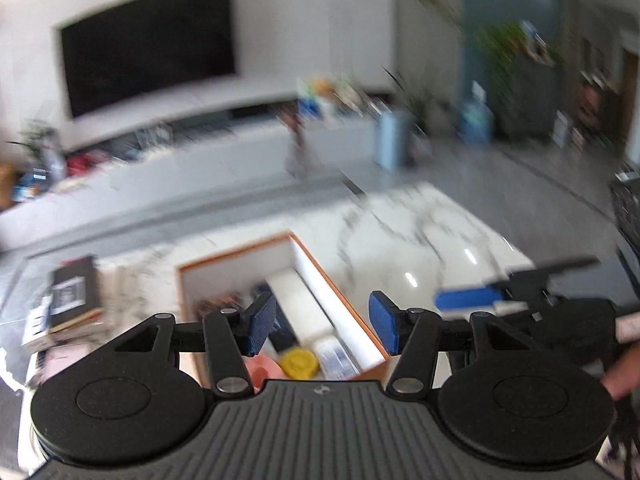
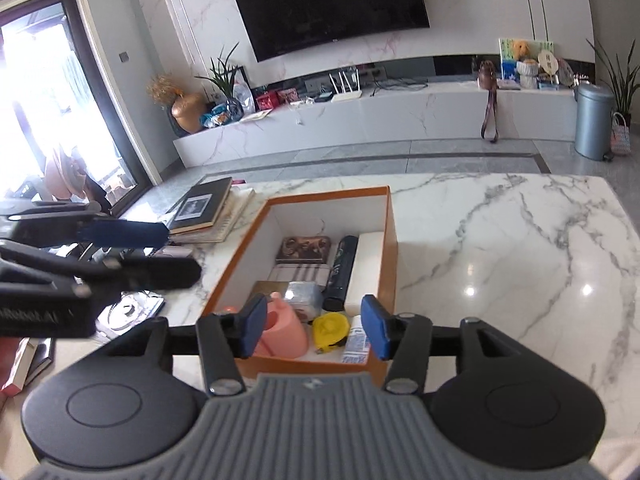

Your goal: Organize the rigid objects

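An orange-rimmed white box (image 2: 390, 216) stands on the marble table (image 2: 500, 240). It holds several objects: a pink plastic piece (image 2: 282, 330), a yellow tape measure (image 2: 329, 327), a dark cylinder (image 2: 340, 272), a brown tin (image 2: 303, 249), a white block (image 2: 366, 264). My right gripper (image 2: 316, 330) is open and empty above the box's near end. My left gripper (image 1: 322, 326) is open and empty over the box (image 1: 340, 292); it also shows at the left of the right wrist view (image 2: 160, 252). The left wrist view is blurred.
A stack of books (image 2: 204, 208) lies left of the box. More books (image 2: 28, 360) lie at the lower left. A TV (image 2: 332, 0) hangs above a long white console (image 2: 380, 120). A grey bin (image 2: 594, 120) stands on the floor at right.
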`<state>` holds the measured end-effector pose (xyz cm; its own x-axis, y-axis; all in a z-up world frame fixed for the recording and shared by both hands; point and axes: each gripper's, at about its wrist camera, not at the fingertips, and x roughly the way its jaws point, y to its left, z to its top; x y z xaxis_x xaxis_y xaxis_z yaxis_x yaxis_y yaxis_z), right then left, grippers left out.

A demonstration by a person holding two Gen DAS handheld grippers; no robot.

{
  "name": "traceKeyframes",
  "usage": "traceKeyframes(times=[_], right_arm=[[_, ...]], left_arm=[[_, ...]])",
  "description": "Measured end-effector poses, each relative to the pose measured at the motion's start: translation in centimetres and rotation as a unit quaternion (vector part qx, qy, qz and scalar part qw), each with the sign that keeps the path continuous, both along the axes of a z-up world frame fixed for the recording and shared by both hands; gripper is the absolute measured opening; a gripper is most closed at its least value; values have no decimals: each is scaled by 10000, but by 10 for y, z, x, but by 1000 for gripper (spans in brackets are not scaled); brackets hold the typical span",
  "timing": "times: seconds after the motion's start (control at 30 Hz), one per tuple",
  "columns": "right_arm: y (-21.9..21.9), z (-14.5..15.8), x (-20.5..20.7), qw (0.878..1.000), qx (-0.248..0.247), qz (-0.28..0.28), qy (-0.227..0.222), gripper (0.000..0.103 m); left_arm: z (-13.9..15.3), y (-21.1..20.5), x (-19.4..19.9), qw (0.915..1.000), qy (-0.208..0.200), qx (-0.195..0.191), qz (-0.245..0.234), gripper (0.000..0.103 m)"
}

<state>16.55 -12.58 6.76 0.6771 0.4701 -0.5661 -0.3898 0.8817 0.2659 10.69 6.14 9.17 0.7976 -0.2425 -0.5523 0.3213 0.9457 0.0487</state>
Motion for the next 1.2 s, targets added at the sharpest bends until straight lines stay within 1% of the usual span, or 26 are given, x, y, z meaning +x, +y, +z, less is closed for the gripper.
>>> traceKeyframes(times=[0.07,0.1,0.13,0.2,0.27,0.33,0.37,0.47,0.53,0.57,0.6,0.63,0.7,0.73,0.77,0.83,0.87,0.93,1.0,1.1,1.2], right_arm=[[1,5,-12,10000,-48,-1,-45,58],[1,7,-18,9999,-87,-10,-81,61],[0,9,-25,9998,-128,-40,-141,65],[-3,13,-38,9994,-210,-89,-278,66],[-6,14,-51,9990,-242,-173,-339,67],[-9,14,-61,9988,-269,-180,-354,73],[-11,13,-66,9986,-283,-210,-390,74],[-17,11,-81,9971,-378,-316,-578,78],[-23,9,-89,9963,-365,-423,-659,83],[-27,9,-94,9960,-305,-463,-699,85],[-31,9,-97,9957,-229,-496,-744,88],[-33,9,-99,9954,-183,-520,-785,88],[-36,9,-103,9944,-179,-544,-885,90],[-36,9,-105,9937,-200,-561,-947,96],[-36,9,-105,9929,-224,-582,-1015,100],[-36,7,-107,9905,-248,-668,-1172,101],[-36,4,-106,9898,-266,-720,-1201,101],[-37,-2,-103,9890,-272,-847,-1181,101],[-36,-13,-96,9906,-325,-899,-982,101],[-35,-31,-88,9923,-424,-941,-691,101],[-35,-43,-81,9920,-446,-1041,-551,101]], left_arm=[[-6,0,-10,9992,-19,-296,270,64],[-9,1,-15,9983,-10,-439,381,64],[-12,0,-21,9974,-35,-521,499,64],[-18,0,-33,9954,-162,-551,767,66],[-26,-1,-40,9908,-218,-733,1119,69],[-34,1,-47,9849,-143,-1019,1389,72],[-37,2,-50,9826,-123,-1081,1504,73],[-41,3,-64,9796,-178,-1063,1698,77],[-41,3,-71,9778,-164,-1041,1810,81],[-41,3,-76,9776,-188,-1036,1823,82],[-42,1,-77,9775,-197,-1025,1835,87],[-43,-1,-79,9776,-201,-1020,1828,89],[-45,-4,-79,9782,-203,-1057,1777,89],[-46,-6,-81,9785,-230,-1037,1770,90],[-47,-8,-81,9789,-272,-977,1775,90],[-53,-12,-83,9793,-334,-827,1819,100],[-56,-12,-82,9793,-334,-782,1839,102],[-63,-11,-81,9792,-273,-744,1867,102],[-70,-12,-79,9794,-187,-646,1906,103],[-78,-11,-76,9772,-147,-455,2068,103],[-84,-7,-73,9765,-38,-539,2087,103]])
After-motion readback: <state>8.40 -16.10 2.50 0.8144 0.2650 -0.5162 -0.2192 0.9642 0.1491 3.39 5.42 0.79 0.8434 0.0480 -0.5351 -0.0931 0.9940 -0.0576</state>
